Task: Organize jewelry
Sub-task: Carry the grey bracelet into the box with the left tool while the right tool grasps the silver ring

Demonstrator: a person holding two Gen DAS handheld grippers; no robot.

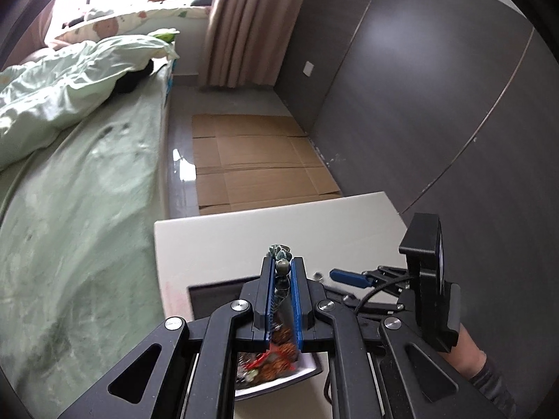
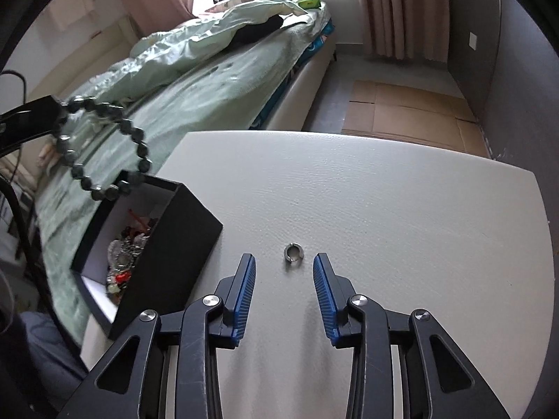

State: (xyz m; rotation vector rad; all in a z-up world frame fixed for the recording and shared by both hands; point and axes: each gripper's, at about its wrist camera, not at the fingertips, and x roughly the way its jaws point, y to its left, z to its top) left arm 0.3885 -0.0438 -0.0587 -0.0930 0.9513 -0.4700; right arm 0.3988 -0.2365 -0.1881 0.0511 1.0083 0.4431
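My left gripper (image 1: pixel 282 262) is shut on a dark green beaded bracelet (image 1: pixel 281 267) and holds it in the air over the black jewelry box (image 1: pixel 213 291). In the right wrist view the bracelet (image 2: pixel 104 146) hangs as a loop from the left gripper (image 2: pixel 57 108) above the open box (image 2: pixel 181 230), which holds several tangled pieces of jewelry (image 2: pixel 125 255). My right gripper (image 2: pixel 283 262) is open, low over the white table (image 2: pixel 384 209), with a small silver ring (image 2: pixel 293 252) lying just ahead between its fingertips. The ring (image 1: pixel 318 274) and right gripper (image 1: pixel 349 277) also show in the left wrist view.
A bed with green bedding (image 2: pixel 195 80) runs along the table's left side. Flattened cardboard (image 1: pixel 258 160) lies on the floor beyond the table, beside a dark wardrobe wall (image 1: pixel 419 104). Pink curtains (image 1: pixel 244 24) hang at the back.
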